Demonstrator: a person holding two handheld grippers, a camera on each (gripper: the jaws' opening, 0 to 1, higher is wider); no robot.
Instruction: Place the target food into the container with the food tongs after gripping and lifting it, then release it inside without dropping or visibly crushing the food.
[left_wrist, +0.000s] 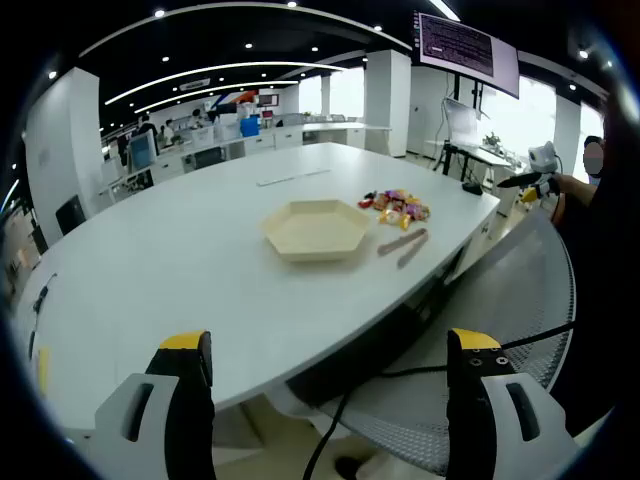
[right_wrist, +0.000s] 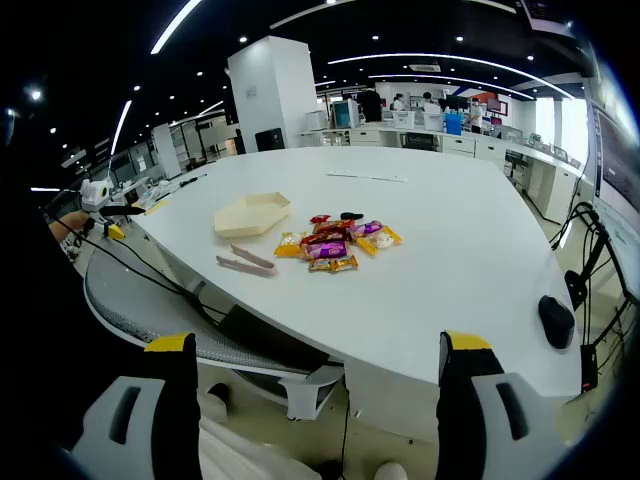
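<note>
Both my grippers hang back from the white table (right_wrist: 480, 260), jaws spread apart and holding nothing — the left gripper (left_wrist: 330, 400) and the right gripper (right_wrist: 315, 400) alike. In the right gripper view the food tongs (right_wrist: 245, 262) lie near the table's edge, just left of the heap of wrapped snacks (right_wrist: 338, 242); the hexagonal tray (right_wrist: 250, 214) sits just beyond them. I judge the tongs come first — approach low, square the jaws across both arms, and close gently so they don't skid.
</note>
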